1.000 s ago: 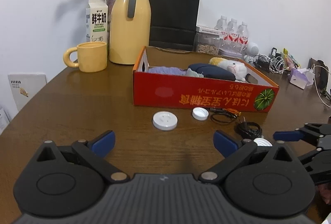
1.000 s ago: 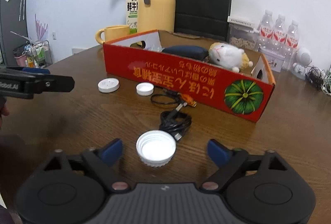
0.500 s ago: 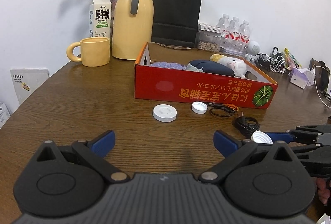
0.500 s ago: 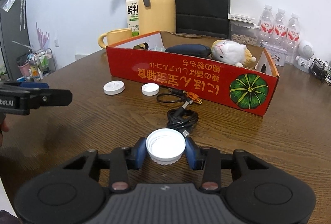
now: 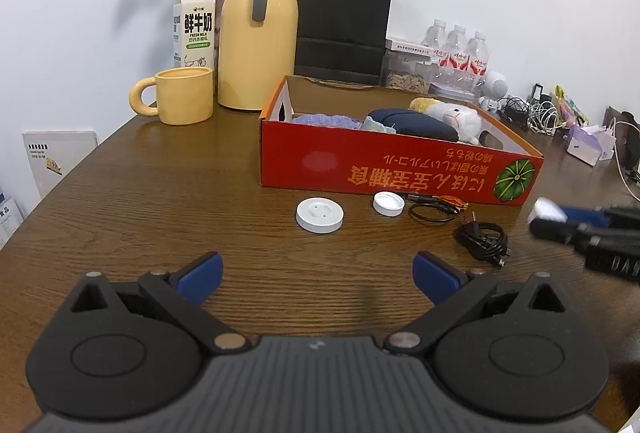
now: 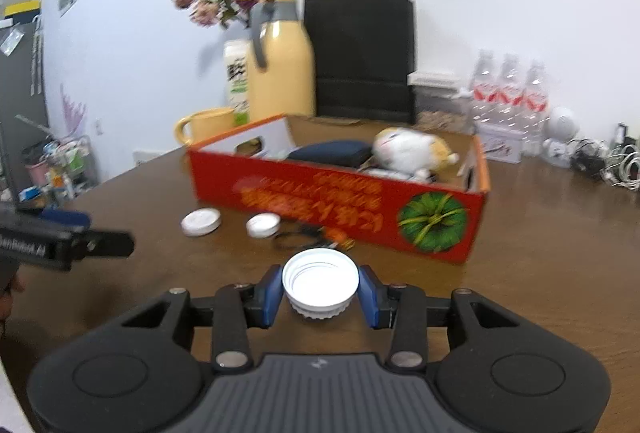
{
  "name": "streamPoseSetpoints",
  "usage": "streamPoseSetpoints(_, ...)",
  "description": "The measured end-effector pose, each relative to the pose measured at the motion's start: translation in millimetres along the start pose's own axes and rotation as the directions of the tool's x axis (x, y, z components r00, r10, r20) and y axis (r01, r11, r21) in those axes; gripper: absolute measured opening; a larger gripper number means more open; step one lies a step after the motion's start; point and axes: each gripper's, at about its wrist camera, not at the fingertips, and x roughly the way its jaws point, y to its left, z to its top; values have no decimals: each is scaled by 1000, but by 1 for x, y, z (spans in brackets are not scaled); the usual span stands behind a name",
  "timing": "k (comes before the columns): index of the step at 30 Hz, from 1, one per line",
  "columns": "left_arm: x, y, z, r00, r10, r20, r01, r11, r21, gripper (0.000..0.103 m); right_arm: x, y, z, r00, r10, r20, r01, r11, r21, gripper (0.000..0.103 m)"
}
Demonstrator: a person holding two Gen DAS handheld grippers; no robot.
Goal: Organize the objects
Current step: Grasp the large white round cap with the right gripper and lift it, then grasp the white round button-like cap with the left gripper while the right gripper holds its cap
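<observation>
My right gripper (image 6: 320,291) is shut on a white ribbed lid (image 6: 320,283), held open side up above the brown table, in front of the red cardboard box (image 6: 340,201). In the left wrist view that lid (image 5: 545,210) shows at the right gripper's tip. The box (image 5: 400,173) holds a plush toy (image 5: 452,115), a dark pouch and cloth. On the table before it lie a white disc (image 5: 320,214), a small white cap (image 5: 388,203), a thin cable loop (image 5: 432,211) and a black coiled cable (image 5: 483,238). My left gripper (image 5: 318,275) stands open over bare table.
A yellow mug (image 5: 182,101), milk carton (image 5: 195,27), yellow jug (image 5: 258,33) with flowers and a black paper bag (image 5: 340,17) stand behind the box. Water bottles (image 5: 458,53) and tangled cables (image 5: 532,111) crowd the back right. A cluttered rack (image 6: 52,169) stands beyond the table's left edge.
My right gripper closed on the white lid and lifted it off the table, away from the black coiled cable and toward the box. The left gripper stayed put.
</observation>
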Motion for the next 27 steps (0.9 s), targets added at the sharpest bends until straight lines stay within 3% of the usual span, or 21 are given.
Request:
streamPoseSetpoints(13, 23, -11, 10, 1000, 10, -24, -10, 1000, 13, 103, 14, -27, 30, 994, -59, 89, 57, 998, 22, 39)
streamPoseSetpoints(27, 74, -16, 37, 996, 83, -33, -83, 997, -8, 103, 29, -32, 16, 994, -68, 88, 65, 997, 35, 39)
